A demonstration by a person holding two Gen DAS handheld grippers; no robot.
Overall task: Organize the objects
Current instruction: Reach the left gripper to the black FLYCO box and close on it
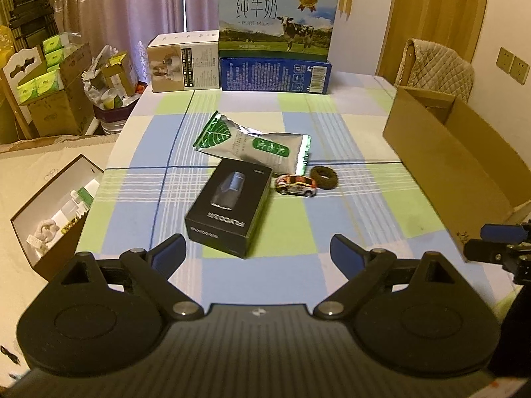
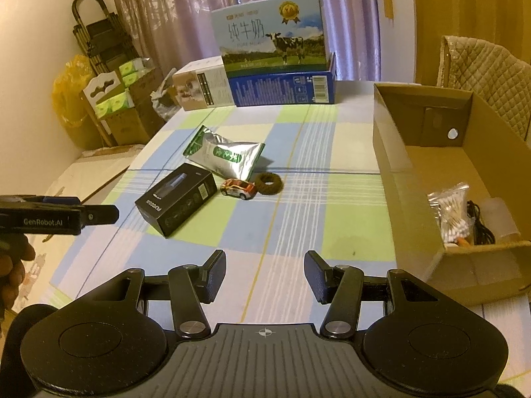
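In the left wrist view, the left gripper [image 1: 258,248] hangs above the near part of the checked tablecloth [image 1: 348,219] with its jaws spread wide and nothing between them. Just ahead of it lies a black product box [image 1: 229,207], flat and angled, its far corner touching or slightly overlapping a silver and green foil pouch [image 1: 255,144]. To the right of the box sits a small toy car [image 1: 296,185], and just beside that a dark brown hair tie [image 1: 324,176]. An open cardboard box [image 1: 464,165] stands at the right edge of the table, and a milk carton case [image 1: 277,20] stands at the far end. The black box looks stiff and light, best taken across its narrower sides; its smooth printed faces may be a little slippery. The pouch looks soft and crinkly and would likely deform, so a pinch at a sealed edge seems safest. In the right wrist view, the right gripper [image 2: 265,273] is also spread wide and empty, over bare cloth near the table's front. The cardboard box [image 2: 391,152] is near on its right, already holding a bag of cotton swabs [image 2: 449,210] and a black cable [image 2: 478,224]. The toy car [image 2: 238,188] is hard, small and liable to roll; the hair tie [image 2: 268,183] is soft and easy to pinch anywhere on its ring.
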